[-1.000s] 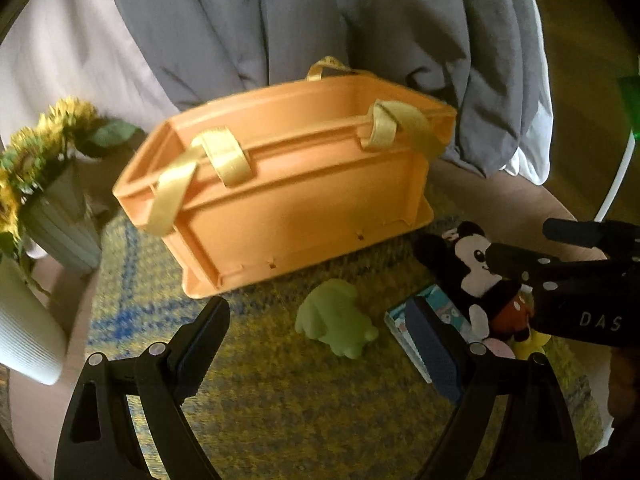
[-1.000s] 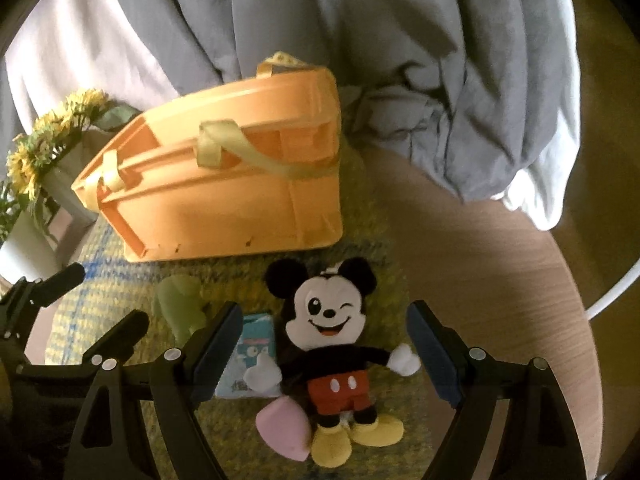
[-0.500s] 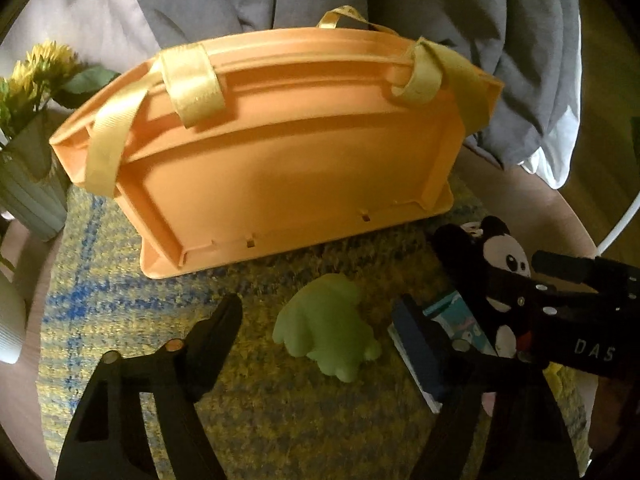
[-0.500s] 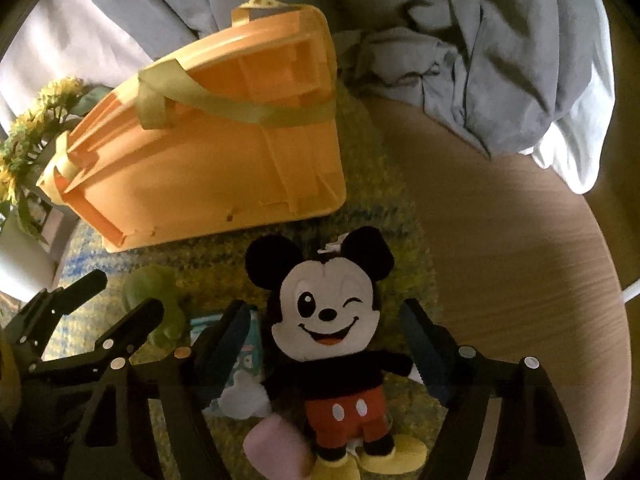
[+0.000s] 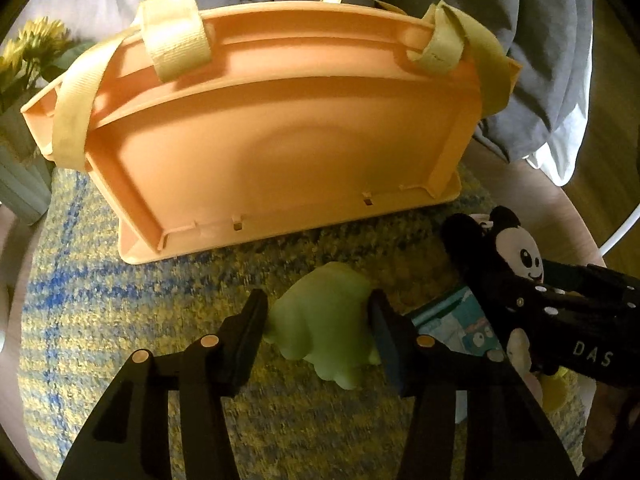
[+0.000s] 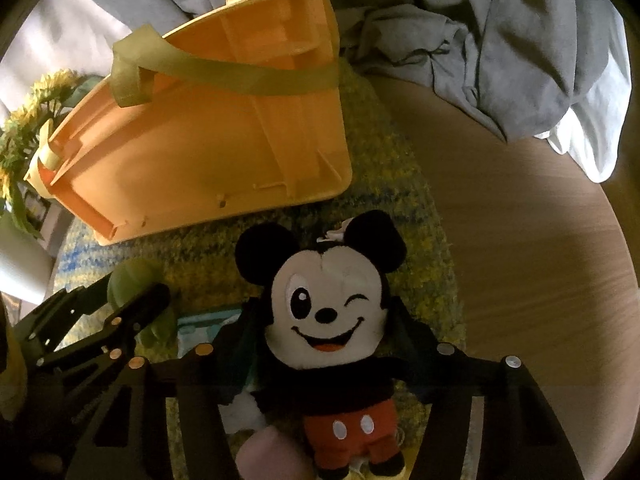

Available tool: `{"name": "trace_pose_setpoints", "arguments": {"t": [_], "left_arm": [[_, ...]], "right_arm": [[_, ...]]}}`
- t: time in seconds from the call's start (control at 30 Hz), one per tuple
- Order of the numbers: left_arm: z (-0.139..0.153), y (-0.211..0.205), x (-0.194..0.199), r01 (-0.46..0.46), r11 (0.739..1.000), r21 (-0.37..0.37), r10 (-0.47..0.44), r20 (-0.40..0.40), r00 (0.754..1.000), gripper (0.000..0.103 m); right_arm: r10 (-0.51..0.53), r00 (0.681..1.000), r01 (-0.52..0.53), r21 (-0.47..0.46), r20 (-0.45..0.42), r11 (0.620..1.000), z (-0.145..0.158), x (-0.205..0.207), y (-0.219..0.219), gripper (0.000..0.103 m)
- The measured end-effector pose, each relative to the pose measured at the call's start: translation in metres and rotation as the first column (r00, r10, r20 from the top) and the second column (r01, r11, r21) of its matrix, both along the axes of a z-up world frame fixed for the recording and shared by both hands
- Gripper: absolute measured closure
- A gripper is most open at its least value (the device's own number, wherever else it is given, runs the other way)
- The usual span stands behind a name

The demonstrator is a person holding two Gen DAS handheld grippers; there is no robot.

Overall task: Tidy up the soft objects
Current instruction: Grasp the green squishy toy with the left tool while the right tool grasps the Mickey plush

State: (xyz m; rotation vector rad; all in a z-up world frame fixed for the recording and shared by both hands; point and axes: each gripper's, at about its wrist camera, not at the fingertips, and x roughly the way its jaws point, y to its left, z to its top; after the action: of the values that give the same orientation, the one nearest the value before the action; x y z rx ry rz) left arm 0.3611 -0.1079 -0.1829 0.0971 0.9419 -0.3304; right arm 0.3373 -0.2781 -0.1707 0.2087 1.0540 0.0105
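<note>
Two handheld grippers are seen from their own wrist cams, both angled down at a tabletop. The left gripper point(image 5: 318, 320) has its jaws closing around a small pale-green squishy toy point(image 5: 324, 328); the pads sit right against the toy's two sides, w/ no clear squeeze visible yet, so a firm hold can't be confirmed. The right gripper point(image 6: 324, 344) is likewise closing, its jaws on either side of a mouse plush point(image 6: 332, 320) at about neck and shoulder level; the fingers are dark and partly hidden behind the plush, so whether they press on it can't be told. Both toys lie on a yellow-and-blue woven mat point(image 5: 100, 320), the green one just left of the plush, w/ a small printed packet point(image 5: 460, 320) between them and a pink soft item point(image 6: 260, 452) touching the plush's lower left. Just beyond the toys an orange plastic basket point(image 5: 280, 140) w/ pale yellow fabric handles point(image 5: 176, 36) stands on the mat (probably the container for the toys, though that is a guess). Farther out, sunflowers point(image 5: 32, 48) are seen at the left edge, a rumpled grey cloth point(image 6: 500, 40) behind, and a round wooden table point(image 6: 520, 240) to the right. Both toys are judged light and very soft: the green one looks rubbery and likely to deform or slip under a hard pinch, so it is best taken across its thick middle; the plush should compress and hold well if gripped at the torso rather than a limp arm.
</note>
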Motion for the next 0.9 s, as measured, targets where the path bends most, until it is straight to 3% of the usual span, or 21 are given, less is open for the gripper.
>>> {"name": "trace_pose_setpoints", "arguments": {"t": [0.33,0.9], "left_arm": [[0.030,0.004,-0.024,0.021,1.000,-0.006,-0.020,0.105,0.994,0.053],[0.100,0.012,-0.055,0.021,0.998,-0.059,-0.003,0.292,0.956,0.054]], "right_arm": [[-0.026,0.997,0.028,-0.024,0.075,0.999,0.029,-0.019,-0.005,0.043],[-0.007,0.960,0.016,-0.030,0.279,0.999,0.099,-0.048,0.006,0.043]]}}
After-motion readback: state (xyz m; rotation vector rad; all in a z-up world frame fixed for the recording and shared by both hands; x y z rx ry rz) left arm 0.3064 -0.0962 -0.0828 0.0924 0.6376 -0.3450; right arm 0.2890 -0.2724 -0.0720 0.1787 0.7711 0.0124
